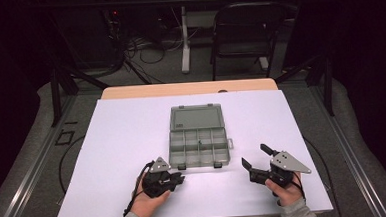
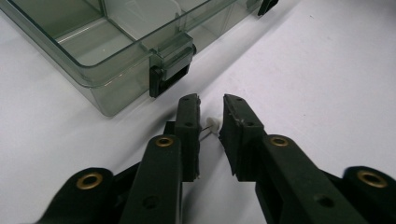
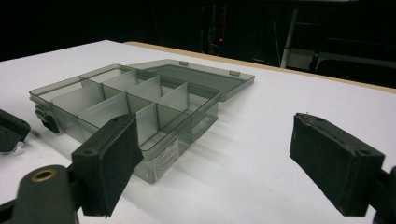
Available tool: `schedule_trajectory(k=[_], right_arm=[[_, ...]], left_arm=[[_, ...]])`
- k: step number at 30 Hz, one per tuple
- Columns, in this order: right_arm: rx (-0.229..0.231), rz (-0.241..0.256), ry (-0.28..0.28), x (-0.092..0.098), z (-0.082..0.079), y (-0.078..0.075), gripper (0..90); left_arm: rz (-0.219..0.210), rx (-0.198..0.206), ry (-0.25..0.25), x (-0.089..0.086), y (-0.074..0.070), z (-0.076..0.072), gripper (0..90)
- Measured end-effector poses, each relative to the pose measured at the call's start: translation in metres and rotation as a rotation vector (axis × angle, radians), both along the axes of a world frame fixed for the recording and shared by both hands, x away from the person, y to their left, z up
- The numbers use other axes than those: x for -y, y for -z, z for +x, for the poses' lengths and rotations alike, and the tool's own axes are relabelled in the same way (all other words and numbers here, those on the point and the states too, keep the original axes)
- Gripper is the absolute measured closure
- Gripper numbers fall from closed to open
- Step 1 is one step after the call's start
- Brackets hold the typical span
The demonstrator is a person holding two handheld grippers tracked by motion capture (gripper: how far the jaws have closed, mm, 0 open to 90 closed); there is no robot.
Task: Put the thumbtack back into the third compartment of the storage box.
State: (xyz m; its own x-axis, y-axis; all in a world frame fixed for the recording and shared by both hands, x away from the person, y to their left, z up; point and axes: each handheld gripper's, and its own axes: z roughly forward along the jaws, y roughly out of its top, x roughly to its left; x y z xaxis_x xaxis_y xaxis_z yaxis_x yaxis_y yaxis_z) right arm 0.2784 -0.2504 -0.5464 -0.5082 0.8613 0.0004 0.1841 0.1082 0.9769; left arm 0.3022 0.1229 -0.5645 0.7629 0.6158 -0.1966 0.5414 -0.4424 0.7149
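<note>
We note a white table in a dark room, one open organiser box ahead of both grippers, left gripper nearly closed around one small white pin, right gripper jaws wide apart, empty.

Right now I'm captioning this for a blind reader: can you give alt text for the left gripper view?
The left hand-held gripper pinches a small white part with a thin wire pin just above the white table. Ahead to the left, a clear grey compartment box lies open, its black latch facing the jaws.
</note>
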Motion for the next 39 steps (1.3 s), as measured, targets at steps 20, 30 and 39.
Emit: schedule_trajectory(k=[20,30,39], right_arm=[[-0.010,-0.008,-0.006,0.000,0.000,0.000,15.4],[-0.007,-0.006,-0.005,0.000,0.000,0.000,15.4],[-0.008,-0.009,-0.001,0.001,0.001,0.001,15.4]], left_arm=[[0.010,0.010,-0.036,0.002,0.001,-0.001,90.0],[-0.017,-0.019,-0.033,0.000,-0.001,-0.001,90.0],[-0.105,-0.033,-0.057,-0.011,-0.008,0.000,90.0]])
